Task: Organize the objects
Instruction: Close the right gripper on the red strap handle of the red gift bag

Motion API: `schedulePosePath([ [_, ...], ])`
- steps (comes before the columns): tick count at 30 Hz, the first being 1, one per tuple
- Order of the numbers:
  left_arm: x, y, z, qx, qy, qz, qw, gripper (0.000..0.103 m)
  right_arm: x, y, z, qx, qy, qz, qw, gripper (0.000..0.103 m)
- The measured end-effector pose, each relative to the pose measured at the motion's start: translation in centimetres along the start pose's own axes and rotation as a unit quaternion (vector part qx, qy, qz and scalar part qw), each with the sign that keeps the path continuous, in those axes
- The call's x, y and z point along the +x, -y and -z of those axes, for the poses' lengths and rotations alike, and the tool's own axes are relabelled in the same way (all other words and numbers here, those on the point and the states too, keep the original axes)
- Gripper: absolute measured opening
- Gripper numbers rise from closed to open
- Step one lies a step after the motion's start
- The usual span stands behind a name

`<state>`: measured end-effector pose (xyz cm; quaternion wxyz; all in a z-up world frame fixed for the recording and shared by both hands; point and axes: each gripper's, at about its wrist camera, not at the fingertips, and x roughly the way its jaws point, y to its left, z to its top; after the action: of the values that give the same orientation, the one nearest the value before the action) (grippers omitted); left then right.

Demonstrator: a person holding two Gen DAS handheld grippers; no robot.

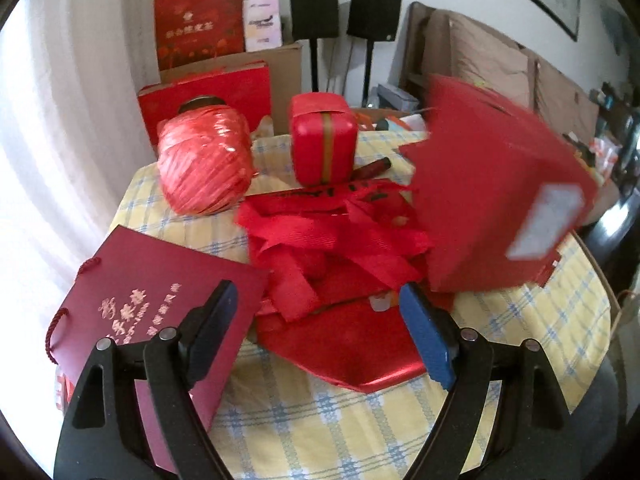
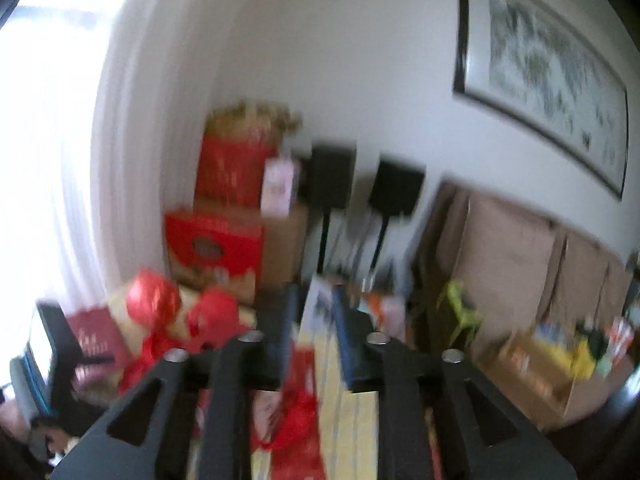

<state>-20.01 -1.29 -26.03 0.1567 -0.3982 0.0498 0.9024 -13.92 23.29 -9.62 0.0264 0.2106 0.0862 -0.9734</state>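
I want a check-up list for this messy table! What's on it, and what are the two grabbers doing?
Surface: checked yellow tablecloth, crowded.
Job's things: red ribbon pile at centre; red lantern and red tin behind; maroon gift bag lying flat; blurred red box tilted at right.
Clutter: stacked red boxes behind.
Grippers: left gripper open, empty, above the ribbons; right gripper slightly open, view blurred.
Cables: nothing seen.
Surroundings: two speakers, sofa, framed picture.

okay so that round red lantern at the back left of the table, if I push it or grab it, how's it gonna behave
The red lantern looks rounded, so a push would probably roll it across the checked tablecloth. Its ribbed, shiny skin suggests thin covering: likely light and easily dented by a squeeze. The dark cap on top may be stiffer.
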Motion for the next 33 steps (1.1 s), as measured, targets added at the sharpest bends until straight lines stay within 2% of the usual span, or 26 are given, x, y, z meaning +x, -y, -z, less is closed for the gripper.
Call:
schedulePosePath([
  [2,-0.2,-0.3,0.1,0.008,-0.004,-0.02,0.9998,0.081,1.2,1.3,3.1,0.018,-0.031,0.016,0.999,0.029],
  [4,-0.5,-0.3,0.2,0.026,-0.005,-0.044,0.9987,0.081,2.5,4.2,6.8,0.071,-0.074,0.036,0.994,0.029],
  [6,-0.8,-0.4,0.2,0.038,0.0,-0.062,0.9973,0.081,3.3,7.1,10.0,0.135,-0.11,0.032,0.984,0.03],
  [8,-0.9,-0.5,0.2,0.036,0.003,-0.063,0.9973,0.081,3.8,8.6,12.2,0.159,-0.134,0.029,0.978,0.031],
  [11,-0.6,-0.5,0.2,0.037,0.011,-0.077,0.9963,0.081,4.7,8.9,13.6,0.147,-0.17,0.016,0.974,0.042],
  [13,0.3,-0.4,0.0,0.036,-0.006,-0.12,0.9921,0.081,5.1,7.9,14.1,0.134,-0.185,-0.003,0.973,0.05],
  [14,0.6,-0.5,0.0,0.031,-0.015,-0.131,0.9908,0.081,5.4,7.3,14.2,0.127,-0.191,-0.014,0.973,0.051],
  [16,0.7,-0.8,-0.1,0.013,-0.018,-0.124,0.9921,0.081,6.2,5.2,14.5,0.101,-0.203,-0.042,0.973,0.057],
  [18,0.3,-0.9,-0.1,-0.001,-0.013,-0.105,0.9944,0.081,7.1,2.9,15.1,0.061,-0.209,-0.045,0.975,0.063],
  [21,-0.4,-0.9,-0.4,-0.011,-0.004,-0.096,0.9953,0.081,8.7,0.6,15.7,-0.004,-0.2,-0.016,0.98,0.078],
  [24,-1.1,-1.2,-0.6,-0.025,0.006,-0.084,0.9961,0.081,10.1,-0.8,16.3,-0.053,-0.193,0.023,0.979,0.079],
  [26,-1.3,-1.8,-0.8,-0.042,0.013,-0.082,0.9957,0.081,9.9,-1.3,16.2,-0.065,-0.169,0.026,0.983,0.079],
  [27,-1.2,-2.0,-0.8,-0.046,0.015,-0.091,0.9947,0.081,9.7,-1.4,16.0,-0.071,-0.155,0.023,0.985,0.078],
  [29,-0.8,-2.1,-0.8,-0.038,0.006,-0.15,0.988,0.081,9.7,-1.5,15.9,-0.081,-0.143,0.023,0.986,0.077],
  [30,-0.6,-2.1,-0.7,-0.033,0.0,-0.163,0.986,0.081,9.7,-1.5,15.8,-0.086,-0.145,0.024,0.985,0.077],
  [33,-0.4,-2.6,-0.4,-0.024,-0.004,-0.173,0.9846,0.081,9.4,-1.5,16.1,-0.085,-0.149,0.004,0.985,0.077],
])
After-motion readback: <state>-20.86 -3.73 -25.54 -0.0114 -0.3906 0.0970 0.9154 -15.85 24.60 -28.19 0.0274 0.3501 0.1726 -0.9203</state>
